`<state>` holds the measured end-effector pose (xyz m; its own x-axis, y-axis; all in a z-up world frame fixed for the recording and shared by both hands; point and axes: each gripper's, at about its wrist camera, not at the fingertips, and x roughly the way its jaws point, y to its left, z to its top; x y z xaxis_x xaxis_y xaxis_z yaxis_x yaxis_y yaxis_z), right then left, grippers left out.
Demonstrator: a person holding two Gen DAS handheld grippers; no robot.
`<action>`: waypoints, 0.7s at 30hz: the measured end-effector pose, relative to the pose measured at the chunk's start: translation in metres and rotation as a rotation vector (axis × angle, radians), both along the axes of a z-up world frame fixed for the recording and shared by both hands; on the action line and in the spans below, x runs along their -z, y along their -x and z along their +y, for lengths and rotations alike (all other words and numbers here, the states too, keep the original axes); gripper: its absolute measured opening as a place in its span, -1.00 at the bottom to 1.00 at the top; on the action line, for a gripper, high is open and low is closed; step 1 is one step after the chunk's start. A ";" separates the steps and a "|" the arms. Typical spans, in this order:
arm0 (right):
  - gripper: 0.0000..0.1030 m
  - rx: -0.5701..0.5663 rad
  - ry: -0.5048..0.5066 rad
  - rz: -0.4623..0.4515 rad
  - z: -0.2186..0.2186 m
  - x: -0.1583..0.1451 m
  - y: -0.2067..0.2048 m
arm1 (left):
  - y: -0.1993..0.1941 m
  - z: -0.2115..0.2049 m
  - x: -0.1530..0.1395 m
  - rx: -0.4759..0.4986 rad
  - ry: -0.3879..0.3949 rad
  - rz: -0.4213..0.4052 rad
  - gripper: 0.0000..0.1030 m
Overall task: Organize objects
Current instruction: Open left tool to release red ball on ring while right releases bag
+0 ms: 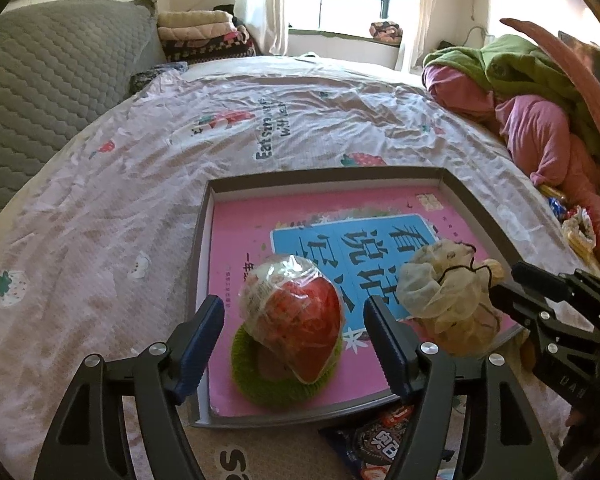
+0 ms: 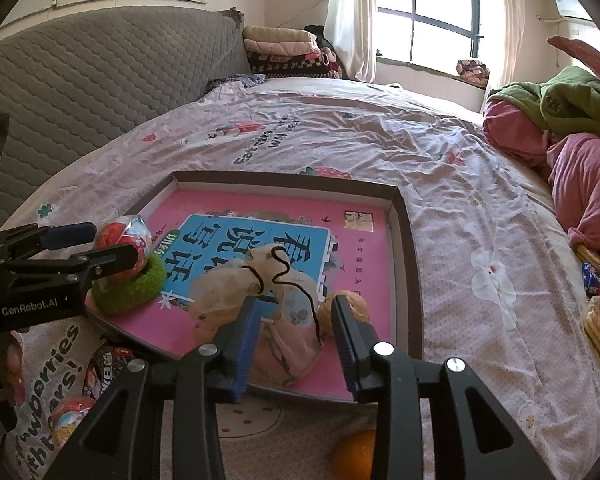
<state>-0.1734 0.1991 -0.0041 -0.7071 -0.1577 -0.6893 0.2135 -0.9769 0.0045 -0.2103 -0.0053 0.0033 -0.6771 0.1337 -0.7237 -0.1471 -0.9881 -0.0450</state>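
A shallow grey box (image 1: pixel 204 240) (image 2: pixel 404 240) lies on the bed with a pink book (image 1: pixel 244 232) (image 2: pixel 364 240) in it. A red snack in clear wrap (image 1: pixel 296 316) (image 2: pixel 120 240) rests on a green knitted ring (image 1: pixel 260 380) (image 2: pixel 132 292) in the box. My left gripper (image 1: pixel 294 332) (image 2: pixel 96 246) is open, its fingers either side of the snack. A cream mesh pouch with black cord (image 1: pixel 444 292) (image 2: pixel 268 312) lies on the book. My right gripper (image 2: pixel 294 332) (image 1: pixel 504 280) is open around the pouch.
A dark snack packet (image 1: pixel 376 436) (image 2: pixel 104 368) and an orange (image 2: pixel 356 456) lie in front of the box. Pink and green clothes (image 1: pixel 540 120) (image 2: pixel 580 168) are piled at right, with more snacks (image 2: pixel 596 320) below. A grey headboard (image 2: pixel 80 92) stands at left.
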 end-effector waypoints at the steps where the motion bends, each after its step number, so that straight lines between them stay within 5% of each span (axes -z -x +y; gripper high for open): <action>1: -0.28 -0.001 0.002 0.004 0.000 -0.002 -0.001 | -0.001 -0.001 -0.002 -0.001 -0.002 0.005 0.43; 21: -0.20 -0.016 0.029 0.050 -0.004 -0.023 -0.013 | -0.019 0.006 -0.033 0.009 -0.007 0.052 0.51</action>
<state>-0.1603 0.1955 0.0186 -0.7378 -0.1889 -0.6480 0.2300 -0.9729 0.0218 -0.1909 0.0009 0.0360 -0.7123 0.1446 -0.6868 -0.1579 -0.9865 -0.0439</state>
